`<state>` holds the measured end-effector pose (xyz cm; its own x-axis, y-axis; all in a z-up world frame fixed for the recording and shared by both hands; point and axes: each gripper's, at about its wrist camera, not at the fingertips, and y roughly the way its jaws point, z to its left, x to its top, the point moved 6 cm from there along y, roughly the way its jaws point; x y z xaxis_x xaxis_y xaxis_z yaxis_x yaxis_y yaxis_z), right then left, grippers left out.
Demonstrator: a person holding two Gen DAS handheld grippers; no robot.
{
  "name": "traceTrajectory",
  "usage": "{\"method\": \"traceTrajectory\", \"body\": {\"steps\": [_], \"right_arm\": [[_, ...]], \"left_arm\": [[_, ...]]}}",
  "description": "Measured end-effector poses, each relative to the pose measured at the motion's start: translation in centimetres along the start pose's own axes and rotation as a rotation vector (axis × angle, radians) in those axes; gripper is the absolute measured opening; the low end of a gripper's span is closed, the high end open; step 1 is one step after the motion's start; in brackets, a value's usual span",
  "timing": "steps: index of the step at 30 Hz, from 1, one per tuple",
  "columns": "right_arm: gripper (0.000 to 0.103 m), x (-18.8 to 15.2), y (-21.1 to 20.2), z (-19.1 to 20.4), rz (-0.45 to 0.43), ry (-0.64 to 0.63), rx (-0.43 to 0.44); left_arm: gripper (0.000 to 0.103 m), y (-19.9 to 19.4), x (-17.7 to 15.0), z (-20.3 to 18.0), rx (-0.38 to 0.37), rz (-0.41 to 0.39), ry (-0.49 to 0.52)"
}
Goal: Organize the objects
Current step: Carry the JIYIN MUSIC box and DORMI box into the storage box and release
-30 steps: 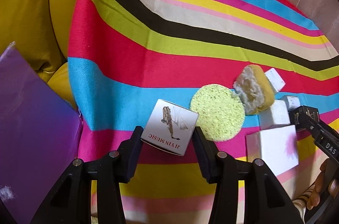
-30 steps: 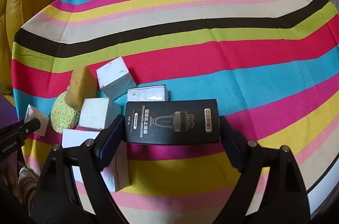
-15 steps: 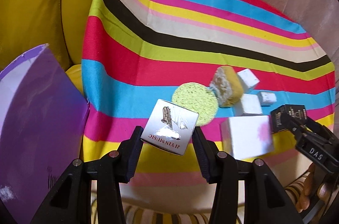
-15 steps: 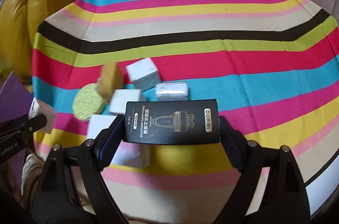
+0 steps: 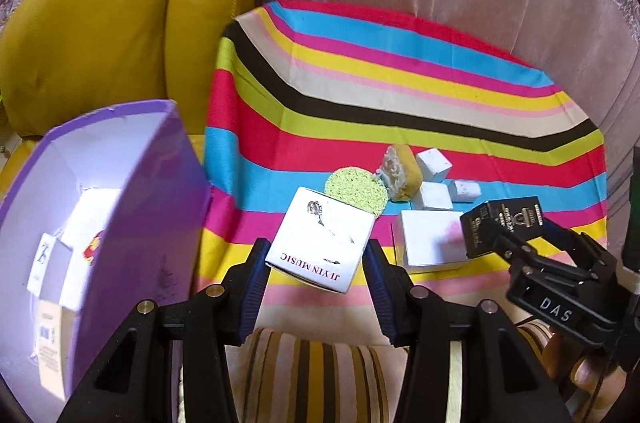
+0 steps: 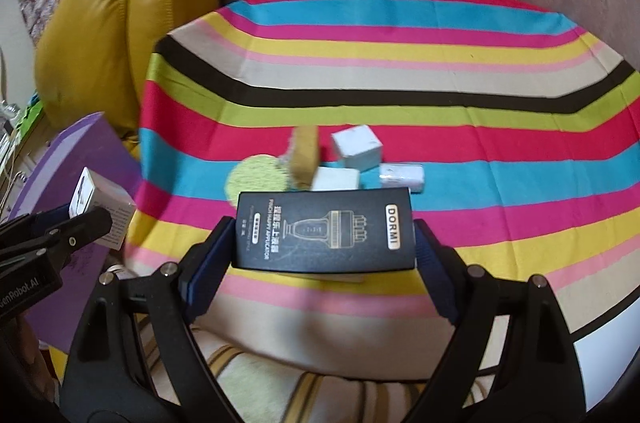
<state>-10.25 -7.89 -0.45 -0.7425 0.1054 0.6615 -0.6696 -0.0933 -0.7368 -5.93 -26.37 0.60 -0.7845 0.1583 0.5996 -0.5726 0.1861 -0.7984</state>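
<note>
Left tongs clamp the white square carton printed JI YIN MUSIC, lifted off the desk; right tongs squeeze the black rectangular DORMI box by its short ends, also airborne. We judge both are headed for the open purple cardboard bin at left, which already holds boxes. Left on the striped tablecloth: round green sponge, yellow sponge block, small white cartons. The bin's raised purple wall stands nearest in the way.

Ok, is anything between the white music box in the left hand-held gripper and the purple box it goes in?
Nothing visible. The white music box hangs clear of the table, and the purple box beside it is open, with items only at the bottom.
</note>
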Motion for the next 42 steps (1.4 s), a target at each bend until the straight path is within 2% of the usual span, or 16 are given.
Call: {"method": "traceTrajectory", "body": {"steps": [8, 20, 29, 42], "right_arm": [[0.087, 0.2, -3.1, 3.6, -0.03, -0.05, 0.046], [0.087, 1.0, -6.9, 11.0, -0.077, -0.162, 0.125], [0.087, 1.4, -7.8, 17.0, -0.082, -0.249, 0.18], [0.087, 2.2, -7.0, 24.9, -0.089, -0.382, 0.241]], "left_arm": [[0.048, -4.5, -0.8, 2.5, 0.013, -0.062, -0.036], [0.048, -10.6, -1.5, 7.2, 0.038, -0.178, -0.105], [0.048, -12.5, -2.3, 11.8, 0.081, -0.225, -0.175], [0.048, -13.4, -3.4, 19.4, 0.151, -0.243, -0.289]]}}
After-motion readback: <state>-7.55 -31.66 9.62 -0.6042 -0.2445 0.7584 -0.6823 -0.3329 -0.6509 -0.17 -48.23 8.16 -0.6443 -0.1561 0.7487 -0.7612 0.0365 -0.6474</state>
